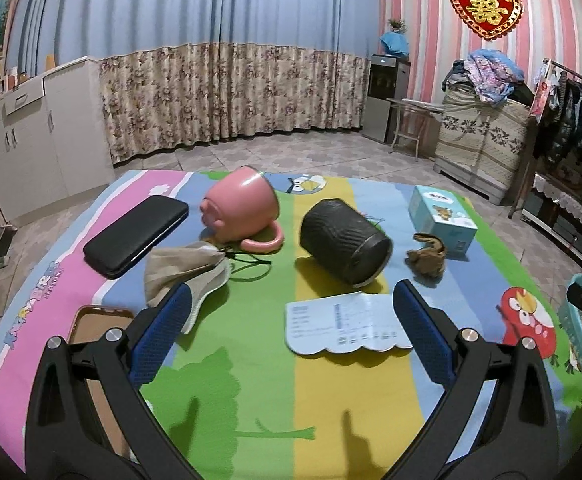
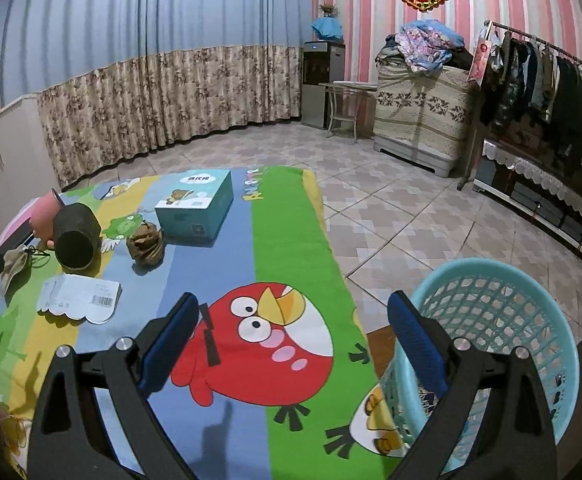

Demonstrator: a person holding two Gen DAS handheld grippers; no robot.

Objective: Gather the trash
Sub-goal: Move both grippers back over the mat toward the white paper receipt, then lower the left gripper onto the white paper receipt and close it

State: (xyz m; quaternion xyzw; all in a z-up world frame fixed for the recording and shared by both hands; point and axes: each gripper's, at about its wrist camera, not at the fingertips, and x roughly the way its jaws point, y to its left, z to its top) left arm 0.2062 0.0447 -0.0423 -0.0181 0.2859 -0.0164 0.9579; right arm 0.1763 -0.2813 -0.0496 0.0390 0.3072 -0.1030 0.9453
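A white paper tag [image 1: 345,322] with a scalloped edge lies on the bright cartoon cloth, just beyond my open, empty left gripper [image 1: 291,304]; it also shows in the right wrist view [image 2: 79,298]. A crumpled brown wad [image 1: 427,258] lies next to a teal box [image 1: 441,216]; the wad also shows in the right wrist view [image 2: 146,243]. A beige cloth pouch [image 1: 187,270] lies by my left finger. My right gripper [image 2: 291,310] is open and empty, above the cloth's right edge. A light blue mesh basket [image 2: 503,320] stands on the floor to its right.
A pink mug [image 1: 243,208] and a black cup [image 1: 345,236] lie on their sides at mid-table. A black case [image 1: 137,234] and a brown phone cover [image 1: 99,328] lie on the left. The tiled floor [image 2: 391,208] surrounds the table, with a clothes rack [image 2: 551,76] at the right.
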